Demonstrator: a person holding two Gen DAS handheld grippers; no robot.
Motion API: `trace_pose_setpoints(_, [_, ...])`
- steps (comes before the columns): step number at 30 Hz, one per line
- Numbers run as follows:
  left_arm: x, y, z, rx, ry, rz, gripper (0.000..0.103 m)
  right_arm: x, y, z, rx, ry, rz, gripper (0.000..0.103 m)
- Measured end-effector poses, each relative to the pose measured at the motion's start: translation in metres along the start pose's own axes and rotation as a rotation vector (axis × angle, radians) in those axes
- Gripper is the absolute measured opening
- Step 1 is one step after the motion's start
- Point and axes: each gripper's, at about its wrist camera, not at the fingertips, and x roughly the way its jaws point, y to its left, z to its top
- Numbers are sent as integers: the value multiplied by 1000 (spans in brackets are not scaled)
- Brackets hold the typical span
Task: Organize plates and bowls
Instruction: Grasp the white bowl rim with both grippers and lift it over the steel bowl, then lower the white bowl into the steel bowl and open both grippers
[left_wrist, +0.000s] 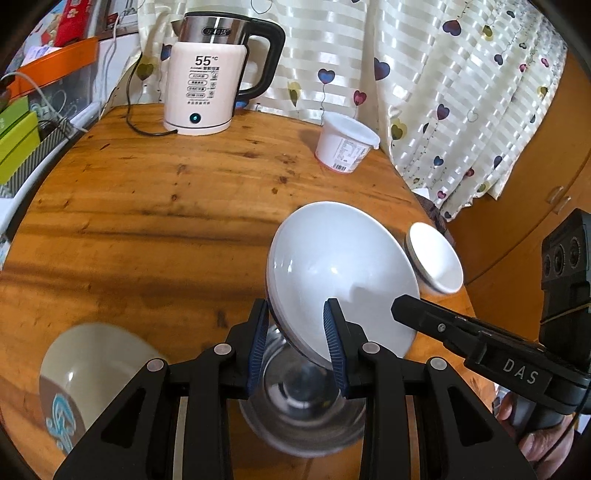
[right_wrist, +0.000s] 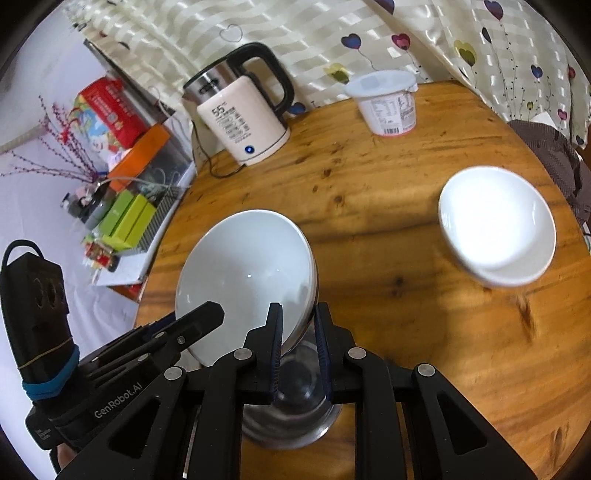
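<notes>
round wooden worktop (left_wrist: 155, 206). both tongs, left (left_wrist: 297, 347) and right (right_wrist: 297, 347), grip opposite rims of the tilted white bowl (left_wrist: 343, 273), held over the glass bowl (left_wrist: 303, 413) at the near edge. level it, then lower evenly.

The worktop (left_wrist: 147, 206) lies bare across its middle; a kettle (left_wrist: 207, 74) and tub (left_wrist: 345, 146) stand at the far edge, a small white dish (right_wrist: 496, 225) to the right.
</notes>
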Motion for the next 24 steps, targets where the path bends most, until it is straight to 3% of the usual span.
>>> trace_pose_setpoints(12, [4, 3, -37, -13, 73, 30, 32, 8, -5, -32, 10, 82, -4, 17])
trace_pose_setpoints(24, [12, 0, -50, 1, 117, 36, 32, 17, -13, -39, 19, 125, -17, 17])
